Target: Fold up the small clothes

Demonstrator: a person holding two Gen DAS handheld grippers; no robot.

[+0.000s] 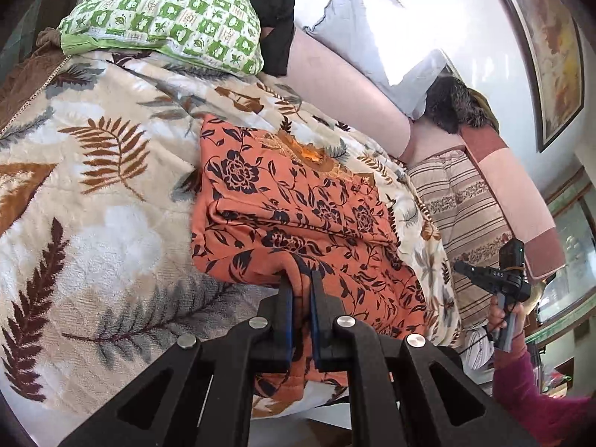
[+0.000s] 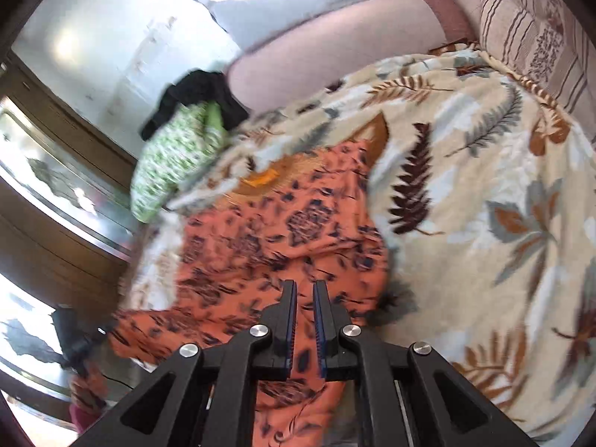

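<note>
A bed under a leaf-print blanket [image 1: 93, 193] carries the orange floral garment [image 1: 298, 201], partly folded. Left hand-held gripper [image 1: 301, 279] pinches its near edge; right hand-held gripper [image 2: 304, 290] hovers over it, fingers slightly parted, gripping nothing. Green pillow [image 1: 167, 22] beyond.

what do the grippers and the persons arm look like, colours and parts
Both grippers, left gripper and right gripper, are matte black plastic linkages with round silver pins and two narrow fingers faced with blue ribbed pads. Seen from the left, the right one has a grey handle held by a hand, with a magenta sleeve.
</note>
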